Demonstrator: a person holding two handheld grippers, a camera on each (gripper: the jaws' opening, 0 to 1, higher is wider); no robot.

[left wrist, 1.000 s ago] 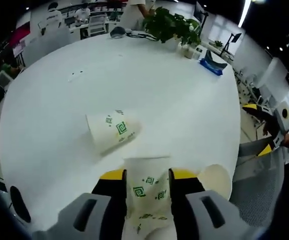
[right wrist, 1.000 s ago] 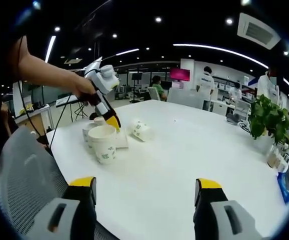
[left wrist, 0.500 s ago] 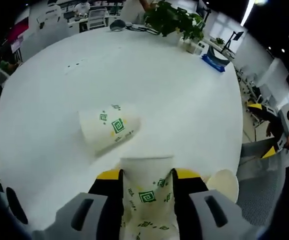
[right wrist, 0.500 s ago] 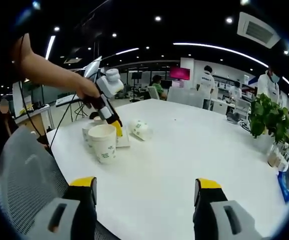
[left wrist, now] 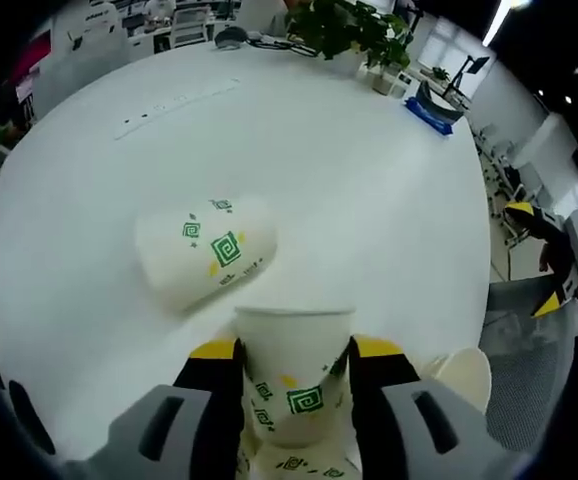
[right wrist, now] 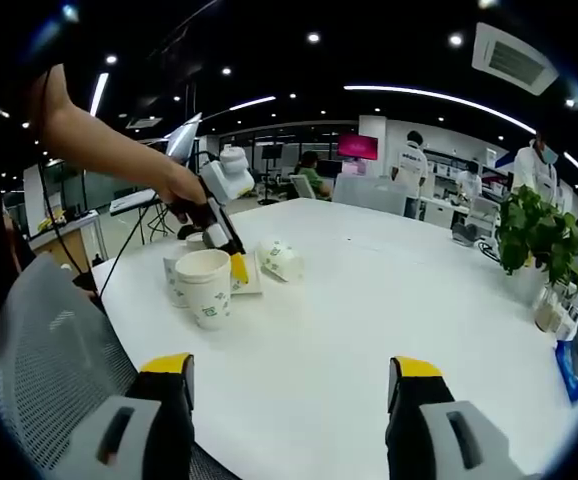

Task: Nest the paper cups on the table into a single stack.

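My left gripper is shut on a white paper cup with green squares, its rim pointing away from me, over the white table. Under it shows part of another cup. A second cup lies on its side just beyond. A third cup stands to the right near the table edge. In the right gripper view the left gripper, held by a hand, is at the cluster of cups: an upright cup, the tipped cup. My right gripper is open and holds nothing, well short of them.
A potted plant and a blue object stand at the table's far side. A grey mesh chair is at the near table edge. People are at desks in the background.
The held cup has come up higher between the left jaws and the view has closed in on the tipped cup. The right gripper has stayed still.
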